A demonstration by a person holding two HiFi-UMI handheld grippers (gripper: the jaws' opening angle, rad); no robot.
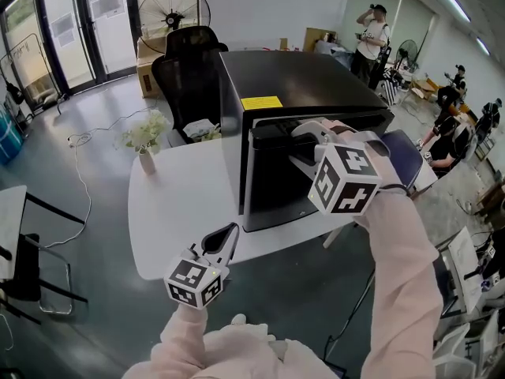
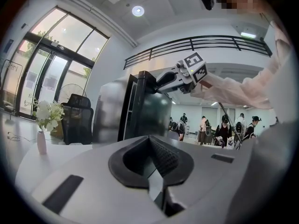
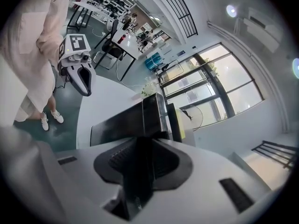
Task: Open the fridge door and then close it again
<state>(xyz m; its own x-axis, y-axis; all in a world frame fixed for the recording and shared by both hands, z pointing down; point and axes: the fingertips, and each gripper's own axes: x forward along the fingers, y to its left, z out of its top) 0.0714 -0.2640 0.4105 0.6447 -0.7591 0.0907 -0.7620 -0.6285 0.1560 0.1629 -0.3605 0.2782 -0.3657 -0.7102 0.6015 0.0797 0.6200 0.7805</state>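
Right gripper view: fridge door (image 3: 121,120) between right tongs (image 3: 138,162).

- I see bare table (image 1: 173,205) left of the fridge (image 1: 300,85): free passage.
- 1 flower vase (image 1: 147,161) and 1 chair (image 1: 188,73) crowd its far-left side.
- Ajar door (image 1: 272,188) juts forward.

The right tongs (image 1: 300,136) hide part of the fridge door (image 1: 272,192); print on the yellow label (image 1: 261,102) is unreadably small.

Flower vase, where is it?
In the head view, the flower vase stands on the white table, left of the black fridge.
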